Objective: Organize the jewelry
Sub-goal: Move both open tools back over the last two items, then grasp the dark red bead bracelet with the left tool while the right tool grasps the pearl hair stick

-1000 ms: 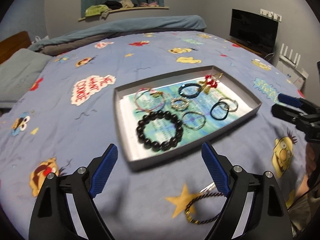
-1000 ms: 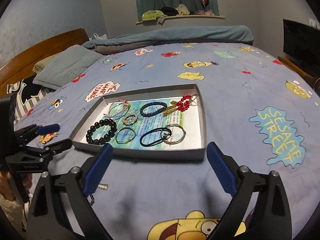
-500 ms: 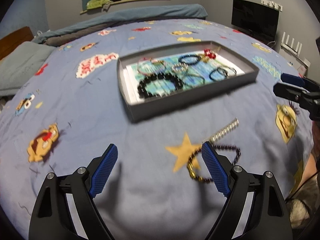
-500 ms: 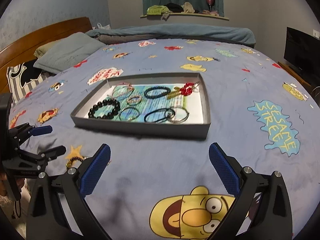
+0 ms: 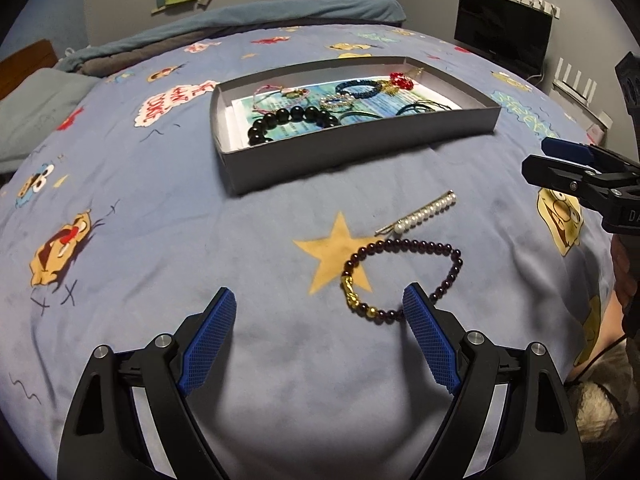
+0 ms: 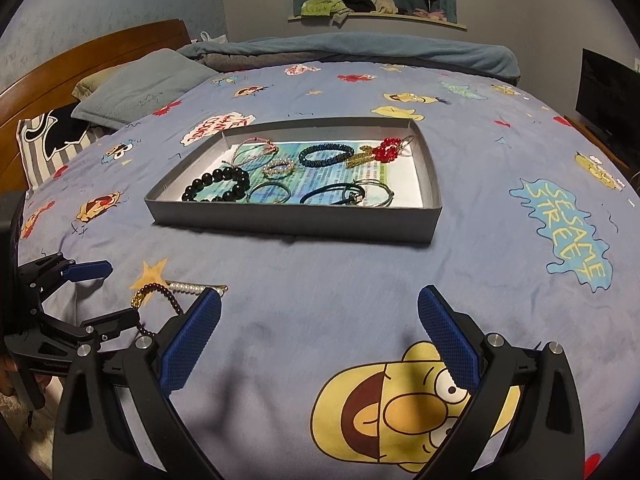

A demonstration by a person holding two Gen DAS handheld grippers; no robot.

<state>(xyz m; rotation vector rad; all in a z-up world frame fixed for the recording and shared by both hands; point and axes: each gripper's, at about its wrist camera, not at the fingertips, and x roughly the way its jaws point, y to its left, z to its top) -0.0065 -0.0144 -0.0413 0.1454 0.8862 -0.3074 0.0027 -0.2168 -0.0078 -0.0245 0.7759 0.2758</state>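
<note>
A grey tray [image 5: 360, 148] [image 6: 296, 220] on the bed holds several bracelets, among them a black bead bracelet [image 5: 292, 118] [image 6: 216, 186]. A dark garnet bead bracelet with gold charms [image 5: 400, 276] [image 6: 156, 300] lies on the blanket in front of the tray. A pearl hair clip [image 5: 424, 214] [image 6: 192, 288] lies just beyond it. My left gripper [image 5: 320, 324] is open and empty, with its right finger at the garnet bracelet's near edge. My right gripper [image 6: 320, 328] is open and empty, to the right of both loose pieces.
The bed carries a blue cartoon-print blanket [image 5: 160, 208]. Pillows [image 6: 140, 88] and a wooden headboard [image 6: 80, 56] are at the far left. A TV [image 5: 504, 28] stands on the right. The right gripper shows at the left wrist view's right edge [image 5: 560, 164].
Both grippers have drawn back from the tray and lowered toward the blanket. The garnet bracelet and pearl clip now lie in full view ahead of my left gripper.
</note>
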